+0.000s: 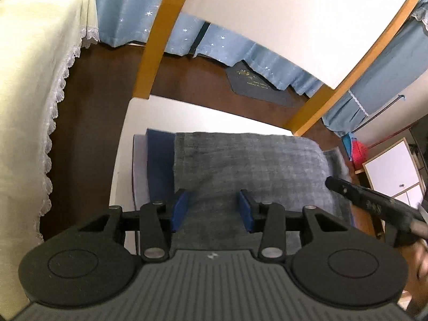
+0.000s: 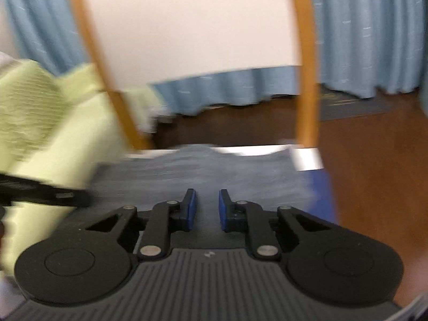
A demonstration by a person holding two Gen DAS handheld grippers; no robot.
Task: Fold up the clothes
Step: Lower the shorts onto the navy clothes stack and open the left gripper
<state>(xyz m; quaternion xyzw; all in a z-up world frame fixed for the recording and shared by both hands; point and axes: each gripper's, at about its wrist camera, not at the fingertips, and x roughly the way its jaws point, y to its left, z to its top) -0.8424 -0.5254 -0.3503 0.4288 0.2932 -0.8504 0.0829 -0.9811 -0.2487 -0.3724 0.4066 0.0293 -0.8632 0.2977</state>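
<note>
The left tool [image 1: 212, 211] is held with its blue pads spread wide apart, released, nothing between them, above the near part of a grey folded garment [image 1: 240, 165]. The right tool [image 2: 207, 208] is seen with a narrower gap between its pads, also released and grasping nothing, over the same grey garment [image 2: 214, 171]; that view is blurred. In the left wrist view the right tool [image 1: 374, 203] is seen reaching in just beside the garment's right edge.

The garment is laid flat on a white surface [image 1: 187, 112], its long axis running left to right across the view. A dark blue cloth [image 1: 159, 165] is seen under its left edge, over a paler grey layer [image 1: 139, 171].

Beyond the surface, two wooden posts [image 1: 149, 53] framing a white panel [image 1: 281, 26] are seen, with blue star-patterned curtains [image 1: 128, 8] behind and a dark wooden floor [image 1: 88, 123] below. A pale green lace-edged cover [image 1: 29, 93] is draped at the left.
</note>
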